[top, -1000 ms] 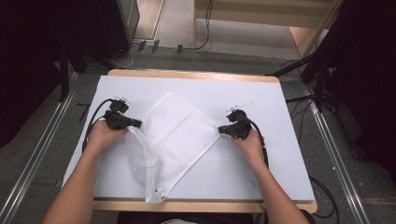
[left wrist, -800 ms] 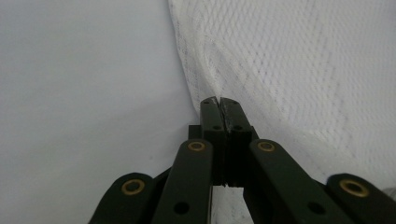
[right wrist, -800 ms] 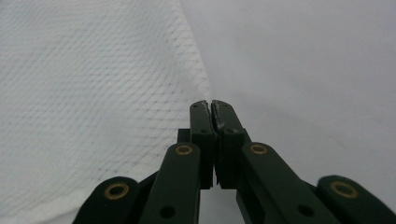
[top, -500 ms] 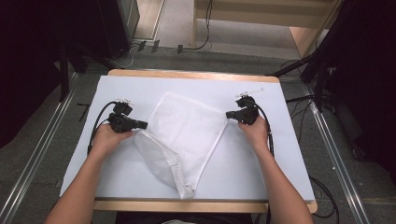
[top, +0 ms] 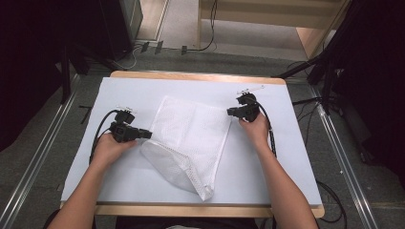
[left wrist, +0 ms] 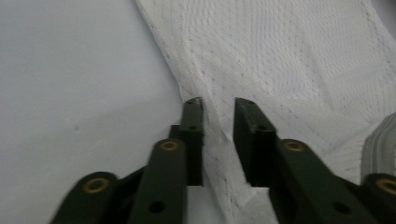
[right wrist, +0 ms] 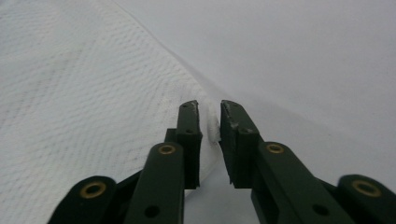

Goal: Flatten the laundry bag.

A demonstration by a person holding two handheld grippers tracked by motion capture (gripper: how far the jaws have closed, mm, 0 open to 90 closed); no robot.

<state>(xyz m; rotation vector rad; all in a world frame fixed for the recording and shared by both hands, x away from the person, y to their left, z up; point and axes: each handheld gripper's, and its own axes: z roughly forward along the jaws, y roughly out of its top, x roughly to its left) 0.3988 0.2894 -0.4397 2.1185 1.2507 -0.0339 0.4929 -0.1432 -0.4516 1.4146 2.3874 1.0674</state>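
A white mesh laundry bag (top: 191, 138) lies spread on the white table top (top: 296, 167), its narrow end pointing at the near edge. My left gripper (top: 149, 135) is at the bag's left edge. In the left gripper view its jaws (left wrist: 218, 103) have just been opening and stand apart, with a slack fold of the mesh (left wrist: 289, 56) between them. At the bag's far right corner, my right gripper (top: 229, 111) has also just been opening. Its jaws (right wrist: 208, 106) show a narrow gap, and the corner of the mesh (right wrist: 79, 93) sits loose inside it.
The table has a wooden rim (top: 200, 76) at its far and near sides. Black cables (top: 272, 133) trail from both grippers across the top. Metal rails (top: 334, 143) run along the floor on both sides, and dark equipment stands at the far left and right.
Both sets of jaws have parted from the mesh they pinched. My right gripper moved away from the person, and the bag swung so that its narrow end now points right of centre.
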